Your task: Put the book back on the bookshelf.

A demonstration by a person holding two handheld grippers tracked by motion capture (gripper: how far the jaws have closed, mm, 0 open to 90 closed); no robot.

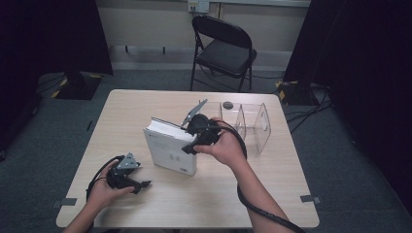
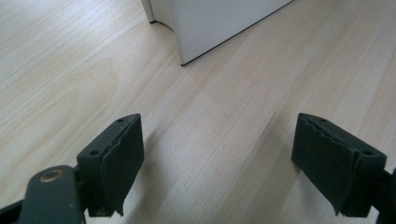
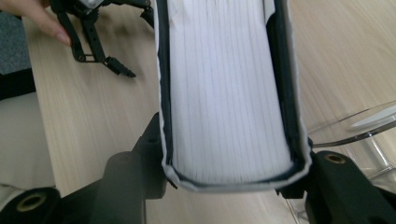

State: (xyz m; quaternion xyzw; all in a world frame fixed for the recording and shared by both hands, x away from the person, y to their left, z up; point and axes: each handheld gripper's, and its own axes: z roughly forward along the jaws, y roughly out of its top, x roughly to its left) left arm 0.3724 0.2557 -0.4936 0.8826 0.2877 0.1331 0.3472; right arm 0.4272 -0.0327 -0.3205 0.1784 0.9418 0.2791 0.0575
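A thick white book [image 1: 170, 145] stands tilted on its edge at the middle of the wooden table [image 1: 243, 194]. My right gripper [image 1: 194, 138] reaches in from the book's right side. In the right gripper view its jaws sit against both covers, with the page block [image 3: 224, 93] between them, so my right gripper [image 3: 229, 177] is shut on the book. My left gripper [image 1: 141, 185] rests low at the front left, a short way from the book. In its own view my left gripper [image 2: 217, 158] is wide open over bare wood, and the book's corner [image 2: 219, 23] shows ahead.
A clear plastic divided stand [image 1: 252, 124] sits just right of the book, its rim [image 3: 355, 126] close to my right jaw. A small dark round object [image 1: 227, 104] lies behind it. A black folding chair [image 1: 223, 48] stands beyond the table's far edge.
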